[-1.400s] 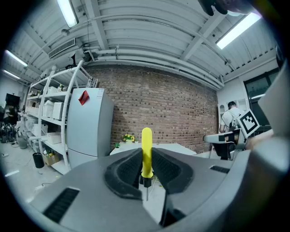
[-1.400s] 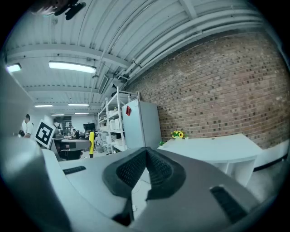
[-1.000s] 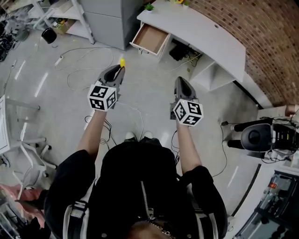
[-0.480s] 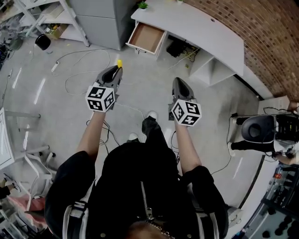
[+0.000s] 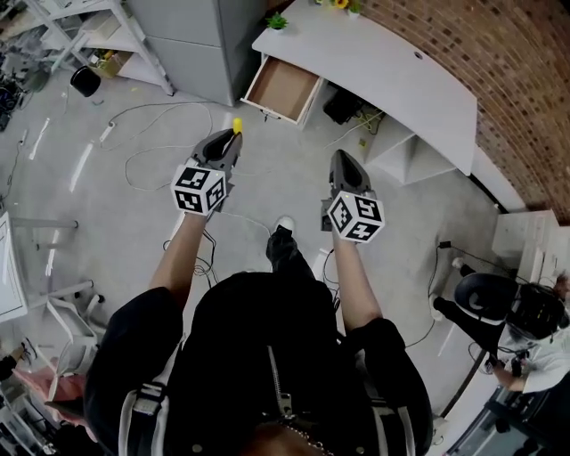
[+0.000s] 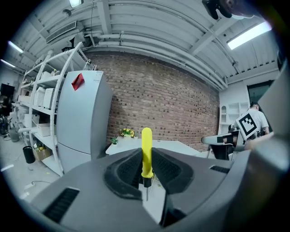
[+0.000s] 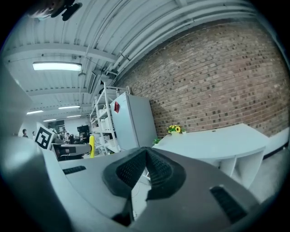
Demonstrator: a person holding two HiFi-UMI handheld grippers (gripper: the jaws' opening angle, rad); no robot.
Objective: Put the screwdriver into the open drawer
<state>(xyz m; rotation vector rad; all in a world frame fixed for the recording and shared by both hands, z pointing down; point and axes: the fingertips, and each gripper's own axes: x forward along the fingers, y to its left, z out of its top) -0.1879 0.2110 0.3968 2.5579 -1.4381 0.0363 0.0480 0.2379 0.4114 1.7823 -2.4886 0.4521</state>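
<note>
My left gripper is shut on a screwdriver with a yellow handle. In the left gripper view the screwdriver stands upright between the jaws, handle up, its thin metal tip pointing down. The open wooden drawer sticks out of the white curved desk ahead, beyond and slightly right of the left gripper. My right gripper is shut with nothing in it; its jaws meet at the tips in the right gripper view. The yellow handle also shows at the left there.
A grey cabinet stands left of the drawer, with white shelving further left. Cables trail over the concrete floor. A small plant and yellow flowers sit on the desk. A brick wall runs behind. A person is at the lower right.
The person holding the grippers has stepped forward, one foot now ahead. The drawer and desk sit slightly lower in the head view. Both grippers keep their pose, the screwdriver still held.
</note>
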